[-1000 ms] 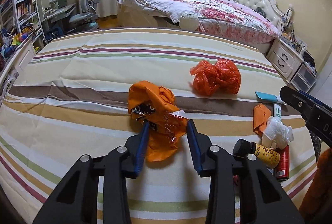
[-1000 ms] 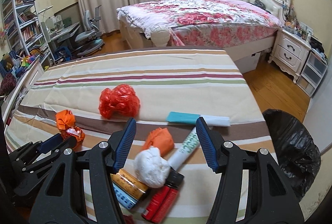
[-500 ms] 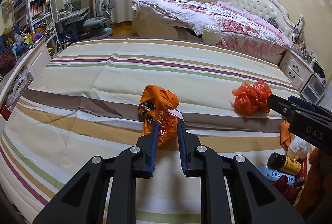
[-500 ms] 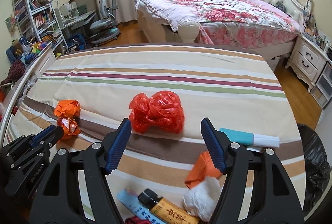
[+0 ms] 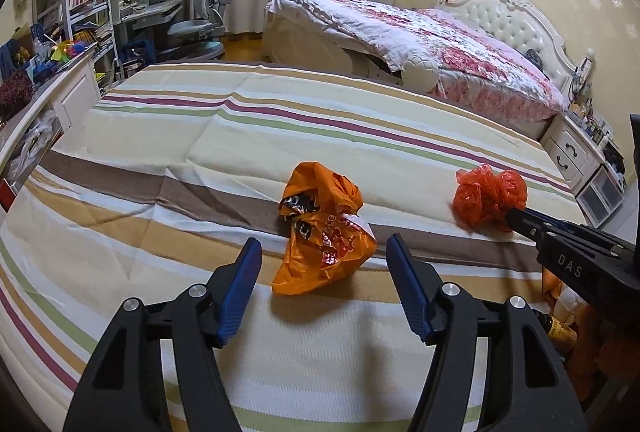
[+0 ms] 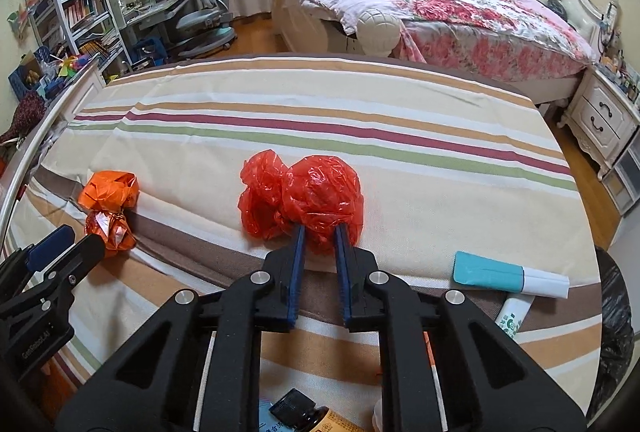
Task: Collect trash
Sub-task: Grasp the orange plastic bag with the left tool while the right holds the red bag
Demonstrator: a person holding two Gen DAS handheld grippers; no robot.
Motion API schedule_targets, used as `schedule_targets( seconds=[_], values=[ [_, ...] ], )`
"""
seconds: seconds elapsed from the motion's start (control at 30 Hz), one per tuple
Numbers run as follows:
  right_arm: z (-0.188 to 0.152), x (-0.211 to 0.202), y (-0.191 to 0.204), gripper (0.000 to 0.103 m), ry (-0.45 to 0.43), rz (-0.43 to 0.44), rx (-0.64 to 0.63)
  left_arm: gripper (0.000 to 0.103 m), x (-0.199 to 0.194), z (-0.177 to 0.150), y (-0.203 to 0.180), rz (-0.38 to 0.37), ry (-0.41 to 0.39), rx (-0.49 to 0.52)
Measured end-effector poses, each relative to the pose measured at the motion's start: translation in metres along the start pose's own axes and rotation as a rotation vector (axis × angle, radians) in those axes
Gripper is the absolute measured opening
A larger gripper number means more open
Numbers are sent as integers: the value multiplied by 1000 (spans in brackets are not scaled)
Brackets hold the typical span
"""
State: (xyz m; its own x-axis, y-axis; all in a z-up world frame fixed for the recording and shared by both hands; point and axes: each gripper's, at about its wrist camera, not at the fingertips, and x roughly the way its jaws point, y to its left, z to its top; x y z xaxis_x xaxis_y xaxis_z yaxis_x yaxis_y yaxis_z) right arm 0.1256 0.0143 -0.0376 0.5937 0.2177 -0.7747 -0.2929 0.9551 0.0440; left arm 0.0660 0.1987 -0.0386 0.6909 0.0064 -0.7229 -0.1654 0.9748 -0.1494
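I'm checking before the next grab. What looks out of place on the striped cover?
The orange bag lies crumpled and loose between the open left gripper, not gripped. The right gripper is shut on the red bag.

I see warm, even indoor light, soft shadows just under my tongs, sharp focus near them, and fisheye bending with dark corners far beyond.
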Motion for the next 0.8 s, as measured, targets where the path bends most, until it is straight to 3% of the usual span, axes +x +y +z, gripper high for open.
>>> schedule_targets(
  seconds=[0.07,0.1,0.23,0.63,0.8],
  values=[
    [0,-1,0,10,-5,2,-1,54,4,0,-1,0,10,10],
    [1,-2,1,9,-8,1,-1,41,8,0,-2,2,25,20],
    [0,-8,0,7,-27,0,2,32,10,-4,-6,10,21,55],
    [-5,-35,-12,5,-78,3,30,29,-9,-5,-7,7,-22,47],
    [-11,-36,-17,5,-61,2,40,29,-19,-8,-12,14,-44,68]
  ],
)
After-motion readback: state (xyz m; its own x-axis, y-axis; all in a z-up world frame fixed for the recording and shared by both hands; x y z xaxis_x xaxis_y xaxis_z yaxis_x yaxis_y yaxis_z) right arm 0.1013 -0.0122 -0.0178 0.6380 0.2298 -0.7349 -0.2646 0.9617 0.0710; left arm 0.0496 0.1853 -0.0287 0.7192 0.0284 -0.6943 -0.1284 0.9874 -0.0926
